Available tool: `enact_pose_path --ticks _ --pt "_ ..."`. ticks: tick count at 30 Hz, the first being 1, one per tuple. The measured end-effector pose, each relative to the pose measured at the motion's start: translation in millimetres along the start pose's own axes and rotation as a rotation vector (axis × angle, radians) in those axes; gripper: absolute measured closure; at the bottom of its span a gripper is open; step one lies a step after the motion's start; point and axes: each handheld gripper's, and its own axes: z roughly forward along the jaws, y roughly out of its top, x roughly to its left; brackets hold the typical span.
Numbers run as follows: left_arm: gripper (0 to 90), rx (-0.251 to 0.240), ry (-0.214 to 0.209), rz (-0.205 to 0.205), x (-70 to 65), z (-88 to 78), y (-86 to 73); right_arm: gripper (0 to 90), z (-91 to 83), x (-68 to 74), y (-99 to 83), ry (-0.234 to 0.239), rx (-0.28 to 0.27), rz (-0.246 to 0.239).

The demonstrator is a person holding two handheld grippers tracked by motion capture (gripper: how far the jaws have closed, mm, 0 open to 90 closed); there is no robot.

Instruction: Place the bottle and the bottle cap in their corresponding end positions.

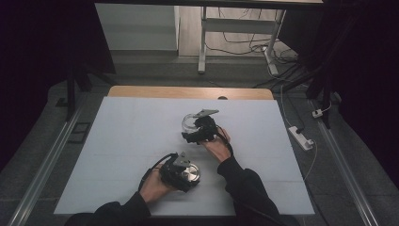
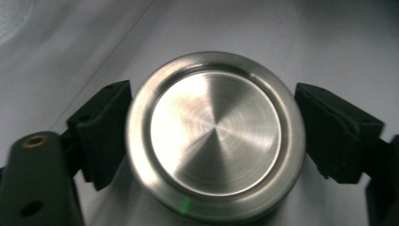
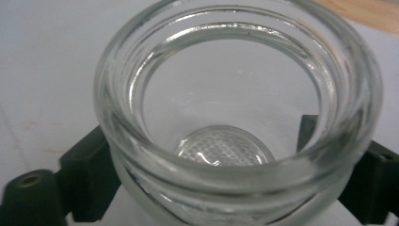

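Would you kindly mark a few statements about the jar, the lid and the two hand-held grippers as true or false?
1. The metal lid lies between the jaws of the left hand-held gripper. True.
2. The lid is screwed onto the glass jar. False: the jar is open, and the lid lies apart from it, nearer the person.
3. The jar stands between the jaws of the right hand-held gripper. True.
4. The jar is full of liquid. False: it looks empty, and its patterned bottom shows through.
5. Both things rest on the white table cover. True, as far as the high view shows.
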Motion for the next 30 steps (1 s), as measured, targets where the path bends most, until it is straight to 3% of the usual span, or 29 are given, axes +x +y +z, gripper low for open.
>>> enact_pose_path --ticks 8,12,22,30 --pt "8.4 0.003 -0.017 -0.025 3.0 -2.6 -0.4 2.7 -8.2 3.2 3.5 0.000 -0.006 -0.024" --pt "6.7 -0.026 -0.042 -0.046 4.3 -6.7 -0.2 1.1 -13.4 2.2 2.4 0.005 -0.005 -0.039" --pt "4.5 -0.065 -0.057 -0.066 4.9 -16.5 -0.7 1.1 -25.2 -2.9 -0.3 0.027 -0.018 -0.017" --pt "2.8 -0.094 -0.074 -0.077 5.5 -27.0 -4.6 0.8 -32.1 0.5 -0.4 0.017 -0.010 -0.045"
